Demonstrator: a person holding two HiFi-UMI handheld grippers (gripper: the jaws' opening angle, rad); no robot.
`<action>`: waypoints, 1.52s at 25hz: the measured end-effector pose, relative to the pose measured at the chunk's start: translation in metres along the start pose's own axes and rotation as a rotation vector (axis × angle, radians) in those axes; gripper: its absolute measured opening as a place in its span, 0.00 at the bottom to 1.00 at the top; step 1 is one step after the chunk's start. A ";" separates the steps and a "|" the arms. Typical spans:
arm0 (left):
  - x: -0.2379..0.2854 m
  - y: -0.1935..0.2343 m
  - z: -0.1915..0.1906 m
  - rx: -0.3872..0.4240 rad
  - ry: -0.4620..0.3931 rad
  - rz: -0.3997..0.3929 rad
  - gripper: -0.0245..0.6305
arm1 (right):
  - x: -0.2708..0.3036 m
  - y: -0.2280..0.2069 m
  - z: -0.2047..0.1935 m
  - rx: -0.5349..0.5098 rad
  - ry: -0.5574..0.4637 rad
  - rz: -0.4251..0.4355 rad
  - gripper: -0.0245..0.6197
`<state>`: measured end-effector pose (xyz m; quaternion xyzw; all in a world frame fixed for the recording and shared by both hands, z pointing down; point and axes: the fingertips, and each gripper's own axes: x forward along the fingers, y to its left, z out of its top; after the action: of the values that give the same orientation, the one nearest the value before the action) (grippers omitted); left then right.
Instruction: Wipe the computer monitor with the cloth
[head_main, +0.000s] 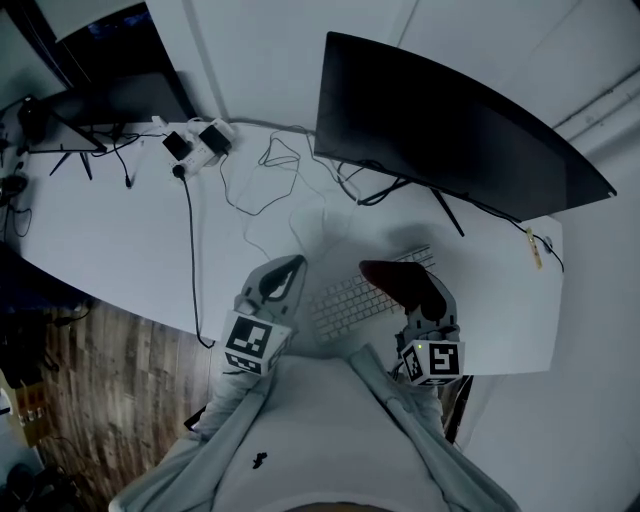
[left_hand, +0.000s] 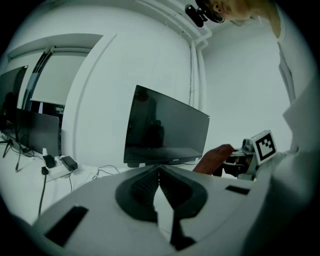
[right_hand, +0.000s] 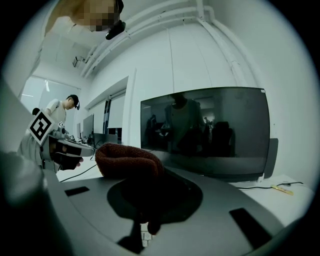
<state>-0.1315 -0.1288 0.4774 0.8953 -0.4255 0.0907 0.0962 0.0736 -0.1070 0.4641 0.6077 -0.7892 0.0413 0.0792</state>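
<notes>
A wide dark monitor (head_main: 450, 125) stands switched off at the back of the white desk (head_main: 120, 240); it also fills the right gripper view (right_hand: 210, 130) and shows in the left gripper view (left_hand: 165, 130). My right gripper (head_main: 400, 280) is shut on a reddish-brown cloth (head_main: 400, 282), held above the keyboard (head_main: 350, 300) in front of the monitor. The cloth (right_hand: 127, 160) bulges up out of the jaws. My left gripper (head_main: 285, 268) hovers to the left of the keyboard, shut with nothing in it; its jaws meet in a thin seam.
A power strip with adapters (head_main: 198, 143) and loose cables (head_main: 270, 170) lie at the desk's back left. A second dark screen (head_main: 120, 100) stands at far left. Another person (right_hand: 55, 120) stands in the background. Wood floor (head_main: 100, 390) lies below the desk's left edge.
</notes>
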 end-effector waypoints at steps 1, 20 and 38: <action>-0.001 0.001 0.001 0.001 -0.004 0.005 0.07 | 0.001 0.000 0.001 0.001 -0.004 0.002 0.10; -0.006 0.007 0.004 -0.005 -0.021 0.040 0.07 | 0.008 0.001 0.002 0.011 -0.005 0.027 0.10; -0.008 0.008 0.006 -0.002 -0.036 0.041 0.07 | 0.015 0.006 0.000 -0.004 0.020 0.050 0.10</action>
<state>-0.1423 -0.1297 0.4703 0.8878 -0.4453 0.0762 0.0877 0.0642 -0.1193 0.4673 0.5870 -0.8034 0.0476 0.0873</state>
